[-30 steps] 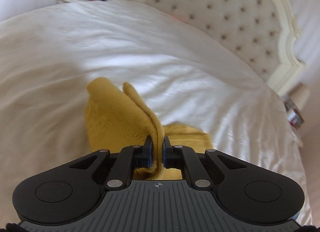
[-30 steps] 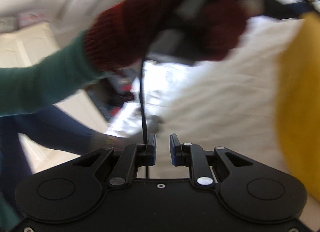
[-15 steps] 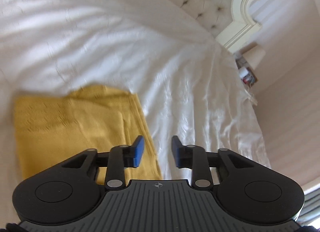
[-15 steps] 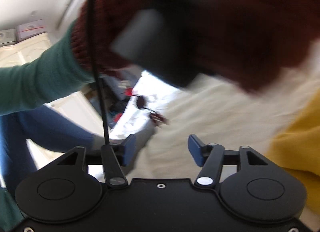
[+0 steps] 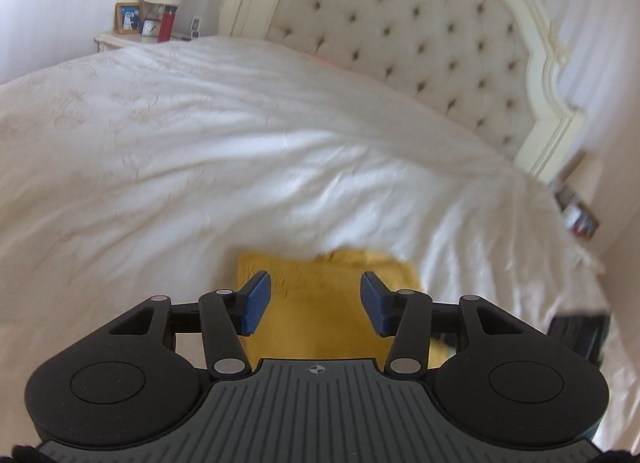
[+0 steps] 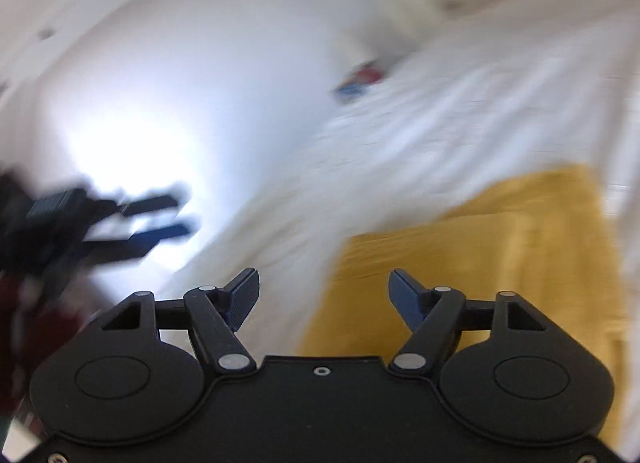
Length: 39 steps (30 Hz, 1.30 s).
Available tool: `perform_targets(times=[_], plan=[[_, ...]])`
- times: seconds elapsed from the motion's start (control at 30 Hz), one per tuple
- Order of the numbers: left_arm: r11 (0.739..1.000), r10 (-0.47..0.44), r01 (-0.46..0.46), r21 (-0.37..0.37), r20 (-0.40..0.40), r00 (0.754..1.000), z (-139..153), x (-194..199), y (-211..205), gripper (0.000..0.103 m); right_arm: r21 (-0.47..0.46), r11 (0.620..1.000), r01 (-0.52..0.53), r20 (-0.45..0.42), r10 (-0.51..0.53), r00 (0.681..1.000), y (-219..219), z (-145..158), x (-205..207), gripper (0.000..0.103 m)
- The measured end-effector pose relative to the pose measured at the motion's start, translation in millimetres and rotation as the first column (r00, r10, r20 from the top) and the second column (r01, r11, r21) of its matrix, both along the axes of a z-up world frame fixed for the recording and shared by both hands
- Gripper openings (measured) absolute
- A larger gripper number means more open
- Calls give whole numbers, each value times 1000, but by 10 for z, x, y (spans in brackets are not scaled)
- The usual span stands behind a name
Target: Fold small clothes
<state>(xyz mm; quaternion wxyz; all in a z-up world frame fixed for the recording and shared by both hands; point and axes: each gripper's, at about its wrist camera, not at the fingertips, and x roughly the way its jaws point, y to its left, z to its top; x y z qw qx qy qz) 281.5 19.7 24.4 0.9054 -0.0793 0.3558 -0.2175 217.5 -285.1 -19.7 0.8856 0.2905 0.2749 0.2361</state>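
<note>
White bedding [image 5: 280, 167] carried the folded yellow garment [image 5: 328, 303], just released: both the left claw [image 5: 314, 303] and right claw [image 6: 324, 299] had been opening, empty, so pressing it flat seemed next.

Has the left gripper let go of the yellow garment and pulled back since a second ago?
Yes. The left gripper has just been opening; the yellow garment now lies flat on the white bedcover, no longer pinched and lifted toward the headboard.
</note>
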Motion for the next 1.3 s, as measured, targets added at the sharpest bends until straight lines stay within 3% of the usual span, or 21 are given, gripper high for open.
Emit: perform_targets(times=[0.1,0.2,0.33,0.57,0.7,0.77,0.97,1.03,1.07,1.1,1.13,1.17,1.2,1.27,1.3], plan=[[996,-73,75,57,-34,997,-280,-128,-112,48,-74,984,162,-105,-170,980,-165,-122,57,75],[986,-140,145,76,-66,988,-529,-234,-222,48,-27,976,215,-177,-216,960,-366,-245,103,75],[977,-192,199,75,-93,977,-728,-280,-316,48,43,977,210,-214,-196,957,-393,-325,89,75],[981,-184,190,40,-119,976,-919,-237,-298,48,5,982,189,-235,-182,955,-194,-442,244,74],[981,-172,176,77,-65,983,-909,-268,-281,48,-10,988,155,-207,-154,966,-126,-428,253,62],[984,-166,168,60,-51,985,-900,-261,-241,48,-11,989,148,-197,-148,969,-99,-428,255,61],[963,-261,266,42,-101,960,-1016,-198,-338,50,-11,991,135,-169,-135,976,-43,-421,267,59],[962,-271,274,17,-105,957,-1067,-191,-357,47,-31,991,131,-178,-135,975,-18,-439,283,60],[963,-267,268,0,-94,959,-1082,-197,-351,41,-38,990,134,-181,-138,974,-8,-453,292,60],[964,-264,264,-15,-82,961,-1092,-209,-349,15,-44,990,136,-182,-141,973,-1,-465,304,60],[967,-255,254,-22,-76,964,-1100,-224,-353,8,-50,989,137,-182,-144,973,3,-472,316,59],[973,-232,231,-19,-69,970,-1104,-245,-354,8,-54,989,140,-179,-148,973,8,-477,324,59],[977,-213,213,-19,-60,975,-1105,-279,-357,8,-59,988,142,-174,-150,973,16,-478,331,56],[983,-185,185,-17,-15,983,-1063,-385,-377,8,-107,983,149,-152,-164,975,54,-463,336,17],[985,-172,173,-2,22,985,-1013,-457,-400,8,-128,980,154,-148,-172,974,67,-445,333,18]])
